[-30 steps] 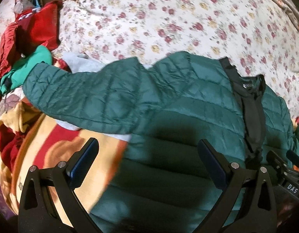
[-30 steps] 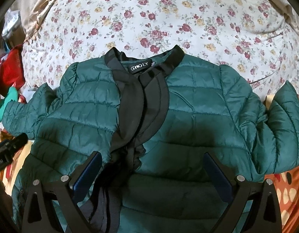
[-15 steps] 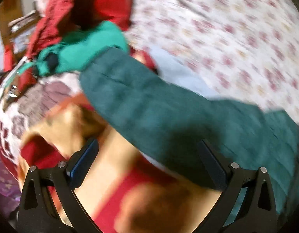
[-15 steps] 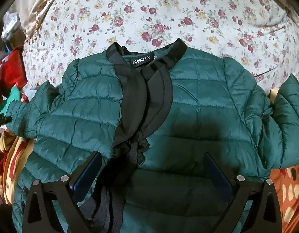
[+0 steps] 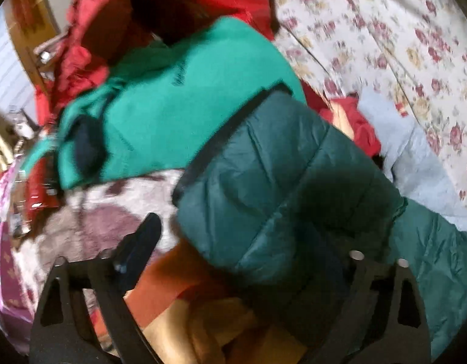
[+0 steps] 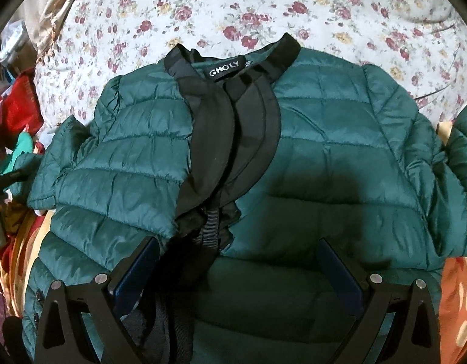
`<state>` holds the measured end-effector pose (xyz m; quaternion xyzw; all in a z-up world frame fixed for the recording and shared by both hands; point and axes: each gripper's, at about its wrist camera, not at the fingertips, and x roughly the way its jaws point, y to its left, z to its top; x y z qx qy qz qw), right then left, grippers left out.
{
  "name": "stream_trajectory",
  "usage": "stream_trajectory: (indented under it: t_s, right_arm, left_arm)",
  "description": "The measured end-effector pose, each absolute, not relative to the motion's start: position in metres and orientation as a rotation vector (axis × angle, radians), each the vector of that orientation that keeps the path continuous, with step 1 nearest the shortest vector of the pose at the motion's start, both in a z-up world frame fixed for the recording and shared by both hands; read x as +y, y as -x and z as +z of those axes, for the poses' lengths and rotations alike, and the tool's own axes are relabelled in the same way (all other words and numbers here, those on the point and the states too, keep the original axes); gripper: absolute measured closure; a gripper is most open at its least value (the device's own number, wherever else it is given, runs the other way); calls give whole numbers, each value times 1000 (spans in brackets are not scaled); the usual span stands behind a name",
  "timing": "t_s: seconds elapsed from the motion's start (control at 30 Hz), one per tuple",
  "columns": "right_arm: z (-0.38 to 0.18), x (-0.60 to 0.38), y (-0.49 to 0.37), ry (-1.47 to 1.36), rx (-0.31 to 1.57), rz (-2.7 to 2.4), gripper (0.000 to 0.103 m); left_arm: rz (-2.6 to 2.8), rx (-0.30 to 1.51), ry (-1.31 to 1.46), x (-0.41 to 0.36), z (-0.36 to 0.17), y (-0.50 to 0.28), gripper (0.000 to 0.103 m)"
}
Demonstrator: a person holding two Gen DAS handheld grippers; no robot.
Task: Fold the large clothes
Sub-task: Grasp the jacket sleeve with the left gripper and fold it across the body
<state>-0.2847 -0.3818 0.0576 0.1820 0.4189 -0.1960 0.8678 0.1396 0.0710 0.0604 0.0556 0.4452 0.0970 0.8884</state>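
A dark green quilted jacket point(image 6: 324, 166) with a black collar and placket point(image 6: 230, 139) lies front up on the flowered bed sheet point(image 6: 203, 9). My right gripper point(image 6: 238, 270) is open, low over the jacket's lower front. In the left wrist view the jacket's sleeve point(image 5: 279, 188) with its black cuff lies between the open jaws of my left gripper point(image 5: 242, 242). The sleeve covers the right finger; the left finger point(image 5: 142, 242) shows beside the cuff. The view is blurred.
A bright green garment point(image 5: 178, 103) and red clothes point(image 5: 112, 39) pile up past the sleeve cuff. An orange and yellow patterned blanket point(image 5: 203, 318) lies under the jacket. A pale blue cloth point(image 5: 409, 151) lies by the sleeve.
My left gripper has swung left from the jacket body out along the sleeve to its cuff. My right gripper has edged closer over the jacket front.
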Motion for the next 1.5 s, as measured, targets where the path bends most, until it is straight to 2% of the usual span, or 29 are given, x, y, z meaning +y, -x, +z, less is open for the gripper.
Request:
stream_trajectory:
  t_s: [0.03, 0.07, 0.1, 0.13, 0.2, 0.53, 0.8, 1.13, 1.5]
  right_arm:
    - [57, -382, 284, -382, 876, -409, 0]
    - [56, -382, 283, -383, 877, -406, 0]
    - [55, -382, 283, -384, 881, -405, 0]
    - [54, -382, 282, -385, 885, -406, 0]
    - [54, -382, 283, -389, 885, -405, 0]
    - [67, -384, 292, -406, 836, -413, 0]
    - [81, -387, 303, -396, 797, -430, 0]
    - [101, -408, 323, -427, 747, -479, 0]
    - [116, -447, 350, -521, 694, -558, 0]
  left_arm:
    - [173, 936, -90, 73, 58, -140, 31]
    - [169, 926, -82, 74, 58, -137, 40]
    - [163, 911, -77, 75, 60, -134, 66]
    - [139, 916, -68, 75, 62, -131, 78]
    - [118, 915, -58, 76, 70, -122, 86]
    - [-136, 818, -45, 53, 141, -12, 90]
    - [-321, 786, -138, -34, 169, 64, 90]
    - [-540, 799, -214, -152, 174, 128, 90]
    - [-697, 873, -294, -255, 135, 177, 90]
